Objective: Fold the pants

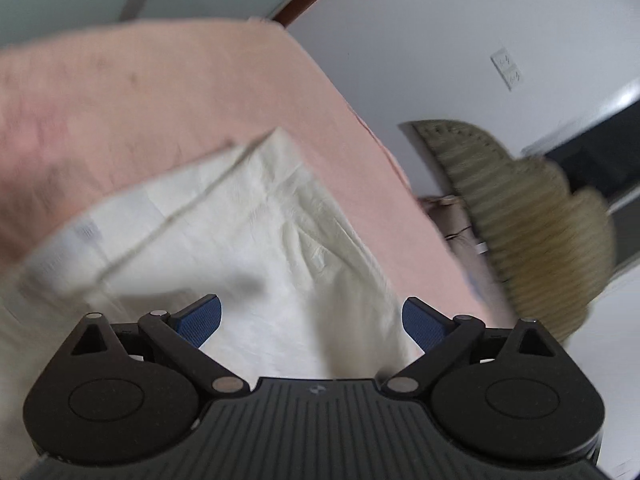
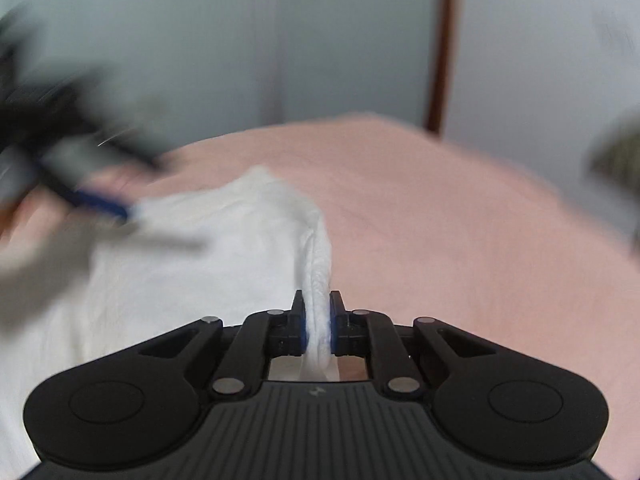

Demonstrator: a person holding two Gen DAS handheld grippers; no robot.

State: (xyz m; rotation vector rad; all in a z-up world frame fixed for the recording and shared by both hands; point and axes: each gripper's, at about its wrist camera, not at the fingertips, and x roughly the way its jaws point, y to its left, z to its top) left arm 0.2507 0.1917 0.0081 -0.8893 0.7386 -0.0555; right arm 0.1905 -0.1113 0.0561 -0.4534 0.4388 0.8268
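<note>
White pants [image 1: 224, 236] lie on a pink bed sheet [image 1: 160, 92]. In the left wrist view they fill the middle, with a seam running diagonally. My left gripper [image 1: 312, 320] is open just above the cloth, holding nothing. In the right wrist view the pants [image 2: 192, 264] spread to the left. My right gripper [image 2: 318, 312] is shut on a bunched fold of the pants at their right edge. The left gripper [image 2: 92, 196] shows there as a dark blur at the far left, over the pants.
The pink sheet [image 2: 460, 220] stretches to the right and back. A woven straw hat [image 1: 532, 216] hangs beyond the bed's right edge. A white wall with a socket [image 1: 507, 66] and a brown door frame [image 2: 440, 48] stand behind.
</note>
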